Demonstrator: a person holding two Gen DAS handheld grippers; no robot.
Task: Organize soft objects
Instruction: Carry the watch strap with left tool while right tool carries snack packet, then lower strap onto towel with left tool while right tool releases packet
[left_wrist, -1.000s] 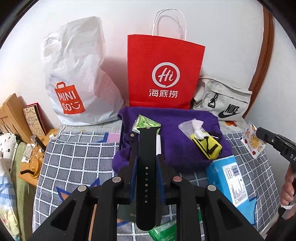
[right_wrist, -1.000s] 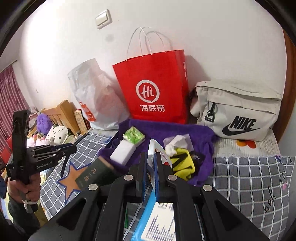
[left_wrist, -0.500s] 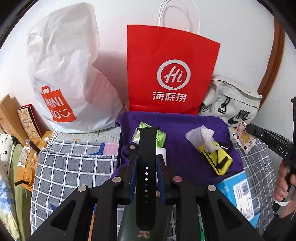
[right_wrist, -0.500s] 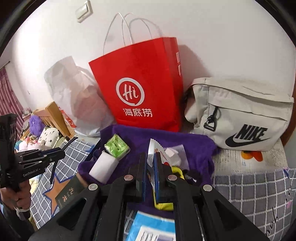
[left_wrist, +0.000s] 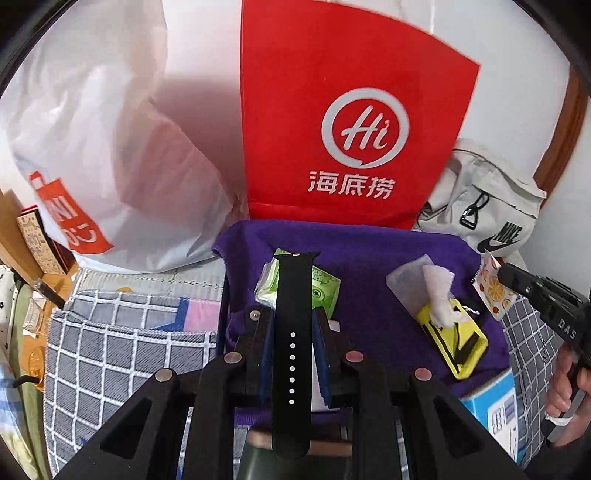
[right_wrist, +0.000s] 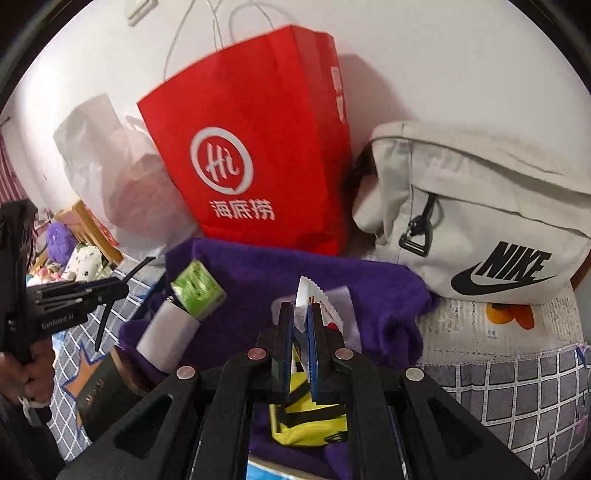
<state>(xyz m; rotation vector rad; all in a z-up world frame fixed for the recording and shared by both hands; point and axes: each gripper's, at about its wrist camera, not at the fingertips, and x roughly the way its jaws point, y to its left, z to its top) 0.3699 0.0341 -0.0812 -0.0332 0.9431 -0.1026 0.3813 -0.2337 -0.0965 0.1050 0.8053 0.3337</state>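
Note:
My left gripper (left_wrist: 291, 317) is shut on a black watch strap (left_wrist: 293, 291), which stands up between the fingers over a purple cloth (left_wrist: 369, 254). My right gripper (right_wrist: 301, 314) is shut on a small fruit-print sachet (right_wrist: 306, 291) with a serrated edge. On the cloth lie a green tissue pack (left_wrist: 323, 293), a yellow pouch (left_wrist: 458, 343) and a crumpled white tissue (left_wrist: 437, 291). In the left wrist view the right gripper (left_wrist: 517, 280) comes in from the right with the sachet (left_wrist: 493, 291). In the right wrist view the left gripper (right_wrist: 118, 286) is at the left.
A red paper bag (left_wrist: 351, 110), a white plastic bag (left_wrist: 110, 147) and a beige Nike bag (right_wrist: 480, 221) stand against the wall. A white block (right_wrist: 166, 336), a dark book (right_wrist: 99, 391) and a blue box (left_wrist: 495, 410) lie on the checked bedspread (left_wrist: 122, 343).
Both grippers have moved forward and down toward the purple cloth, so the bags loom larger. Each keeps its grip, the left on the strap and the right on the sachet.

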